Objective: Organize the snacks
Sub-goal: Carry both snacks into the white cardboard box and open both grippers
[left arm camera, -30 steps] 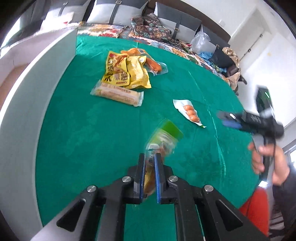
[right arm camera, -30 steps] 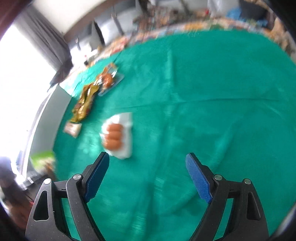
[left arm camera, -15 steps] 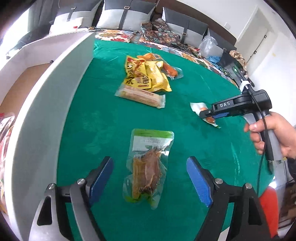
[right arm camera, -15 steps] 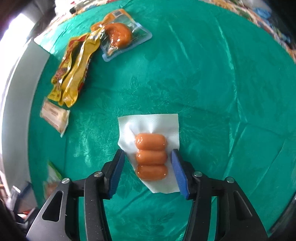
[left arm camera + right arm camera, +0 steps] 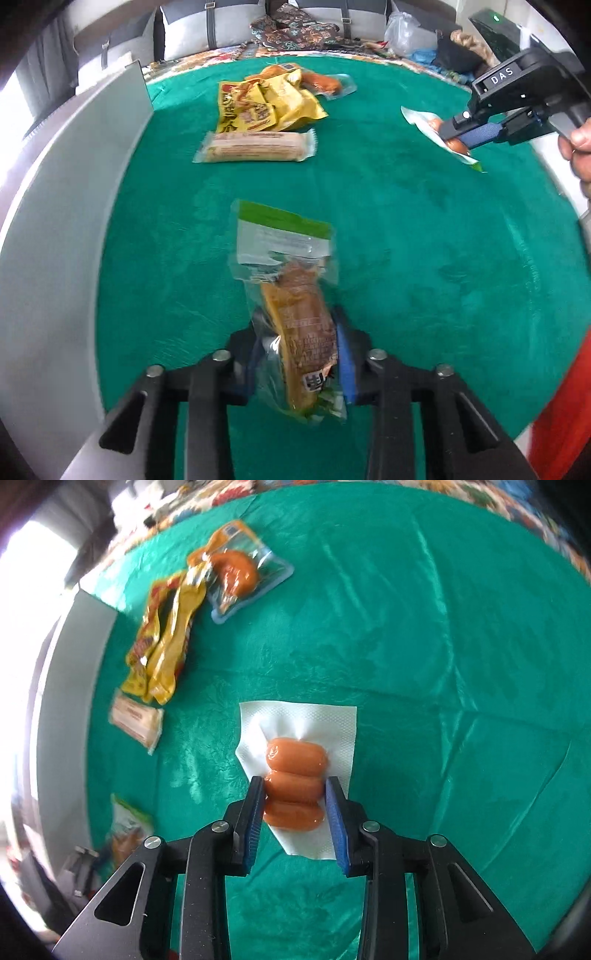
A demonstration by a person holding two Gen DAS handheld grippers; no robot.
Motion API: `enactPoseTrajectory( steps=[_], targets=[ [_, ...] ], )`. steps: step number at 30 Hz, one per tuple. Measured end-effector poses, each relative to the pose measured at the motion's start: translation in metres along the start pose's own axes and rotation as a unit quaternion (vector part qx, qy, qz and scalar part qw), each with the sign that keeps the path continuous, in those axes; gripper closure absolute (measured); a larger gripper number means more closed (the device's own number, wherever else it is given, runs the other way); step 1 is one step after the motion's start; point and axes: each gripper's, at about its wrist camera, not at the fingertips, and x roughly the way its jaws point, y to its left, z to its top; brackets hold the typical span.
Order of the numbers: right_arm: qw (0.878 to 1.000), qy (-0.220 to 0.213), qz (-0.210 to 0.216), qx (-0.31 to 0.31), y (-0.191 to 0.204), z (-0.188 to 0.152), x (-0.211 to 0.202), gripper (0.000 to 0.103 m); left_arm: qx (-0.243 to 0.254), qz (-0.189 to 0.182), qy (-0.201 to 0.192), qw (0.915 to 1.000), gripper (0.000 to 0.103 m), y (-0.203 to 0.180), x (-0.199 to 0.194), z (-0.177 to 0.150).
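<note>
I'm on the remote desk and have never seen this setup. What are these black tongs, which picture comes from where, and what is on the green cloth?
There is no robot here: a person holds a hand-operated two-finger gripper in each hand, and each gripper carries a wide-angle camera looking along its fingers.

The left camera picture shows the left gripper closed on a clear packet with a green top. At its right edge you see the other tool and the person's hand.

The right camera picture shows the right gripper closed on a white pack of three sausages.

On the green tablecloth lie yellow snack bags, a long pale wrapped bar and a clear pack with an orange piece. A grey box wall runs along the left.
</note>
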Motion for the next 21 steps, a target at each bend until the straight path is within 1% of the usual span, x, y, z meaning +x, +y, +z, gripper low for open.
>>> enactPoseTrajectory(
  steps=[1, 2, 3, 5, 8, 10, 11, 12, 14, 15, 17, 18, 19, 20, 21],
  targets=[
    [1.0, -0.006, 0.017, 0.012, -0.004, -0.002, -0.007, 0.07, 0.0, 0.003, -0.005, 1.0, 0.073, 0.0, -0.003, 0.0],
    [0.999, -0.009, 0.033, 0.02, -0.009, -0.001, -0.013, 0.07, -0.006, -0.004, -0.012, 0.9999, 0.073, 0.001, -0.008, 0.0],
    [0.998, -0.014, 0.054, 0.029, -0.01, -0.004, -0.02, 0.07, -0.019, -0.017, -0.018, 0.9995, 0.073, 0.003, -0.013, 0.0],
    [0.996, -0.022, 0.081, 0.033, -0.007, -0.007, -0.03, 0.07, -0.052, -0.052, -0.036, 0.9966, 0.073, 0.011, -0.031, 0.001],
    [0.99, -0.035, 0.135, 0.029, 0.01, -0.012, -0.052, 0.07, -0.1, -0.1, -0.081, 0.9866, 0.073, 0.028, -0.076, 0.0],
    [0.983, -0.046, 0.175, 0.018, 0.033, -0.016, -0.071, 0.07, -0.131, -0.119, -0.118, 0.9772, 0.073, 0.052, -0.115, -0.003],
    [0.98, -0.049, 0.192, 0.011, 0.046, -0.014, -0.076, 0.07, -0.141, -0.118, -0.132, 0.974, 0.073, 0.065, -0.13, -0.003],
    [0.975, -0.055, 0.217, -0.003, 0.07, -0.016, -0.085, 0.07, -0.153, -0.111, -0.149, 0.9705, 0.073, 0.085, -0.149, -0.003],
    [0.963, -0.063, 0.259, -0.025, 0.107, -0.017, -0.099, 0.069, -0.174, -0.091, -0.167, 0.9662, 0.072, 0.121, -0.172, -0.005],
    [0.955, -0.067, 0.286, -0.038, 0.135, -0.018, -0.105, 0.069, -0.183, -0.07, -0.173, 0.9653, 0.072, 0.143, -0.183, -0.006],
    [0.943, -0.063, 0.321, -0.059, 0.178, -0.016, -0.104, 0.069, -0.183, -0.008, -0.171, 0.968, 0.072, 0.175, -0.193, -0.007],
    [0.938, -0.059, 0.335, -0.07, 0.199, -0.015, -0.102, 0.069, -0.184, 0.023, -0.165, 0.9687, 0.072, 0.193, -0.194, -0.009],
    [0.934, -0.056, 0.342, -0.082, 0.223, -0.015, -0.098, 0.069, -0.187, 0.045, -0.159, 0.9684, 0.071, 0.209, -0.192, -0.012],
    [0.933, -0.052, 0.343, -0.094, 0.247, -0.014, -0.09, 0.069, -0.193, 0.064, -0.152, 0.9673, 0.068, 0.221, -0.189, -0.015],
    [0.932, -0.05, 0.343, -0.102, 0.266, -0.014, -0.084, 0.069, -0.202, 0.082, -0.146, 0.965, 0.066, 0.233, -0.186, -0.018]
  ],
)
